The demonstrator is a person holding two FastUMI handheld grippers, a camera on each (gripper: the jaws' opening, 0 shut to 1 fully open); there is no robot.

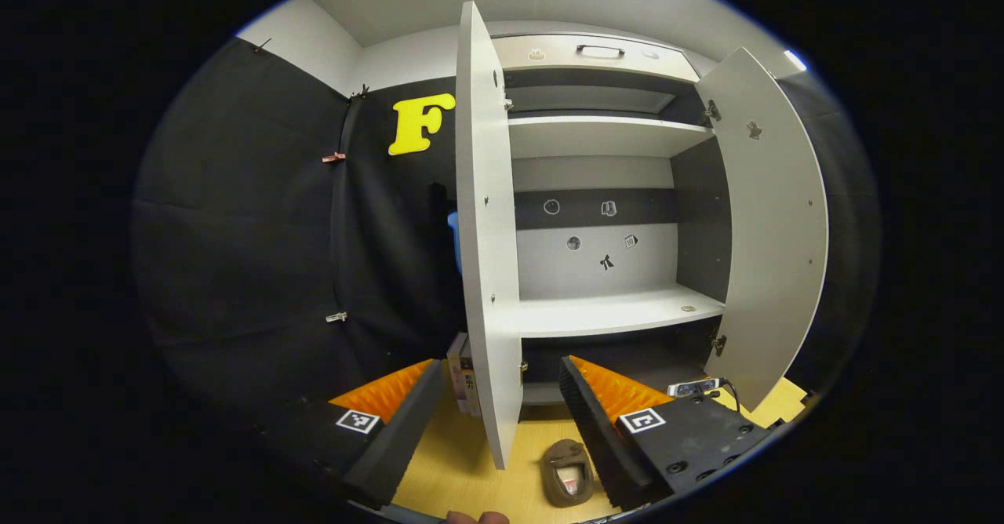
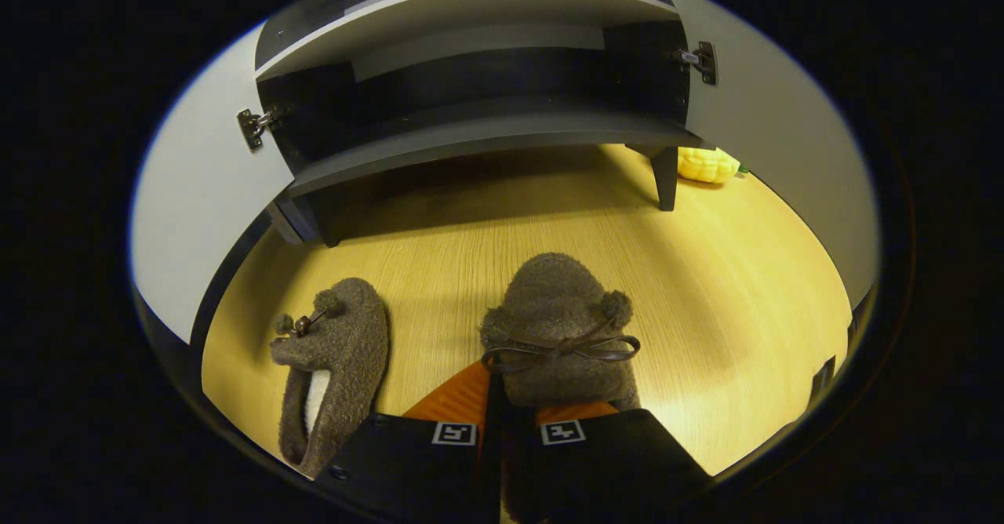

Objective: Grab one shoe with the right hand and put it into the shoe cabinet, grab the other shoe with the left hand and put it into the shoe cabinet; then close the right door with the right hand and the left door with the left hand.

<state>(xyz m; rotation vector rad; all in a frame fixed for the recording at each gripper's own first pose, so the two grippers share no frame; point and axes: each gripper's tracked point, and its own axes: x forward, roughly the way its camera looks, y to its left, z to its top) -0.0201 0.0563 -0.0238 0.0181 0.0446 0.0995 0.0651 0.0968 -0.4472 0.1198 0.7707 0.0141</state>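
In the left gripper view we look into the shoe cabinet (image 1: 604, 194) with both doors swung wide, the left door (image 1: 486, 257) edge-on towards us and the right door (image 1: 773, 249) angled outward; we count two pale shelves inside, a drawer with one handle (image 1: 600, 51) across the top, and several small stickers on the back panel; the left gripper (image 1: 502, 422) hangs with its fingers spread far apart and nothing between them, the left door's lower edge showing in the gap; one brown shoe (image 1: 568, 473) lies on the wooden floor (image 1: 471, 461) just beside the gripper's right-hand finger, and a small box (image 1: 464, 383) stands by the door's foot. The right gripper view gives us what the other cannot: two fuzzy brown shoes on the floor in front of the cabinet's bottom compartment, one lying to the left (image 2: 333, 363) untouched, the other (image 2: 561, 328) with a bow, its heel end caught between the fingers of the right gripper (image 2: 507, 418), which are drawn in tight on it; a yellow object (image 2: 707, 165) sits beyond one cabinet leg (image 2: 665, 179).
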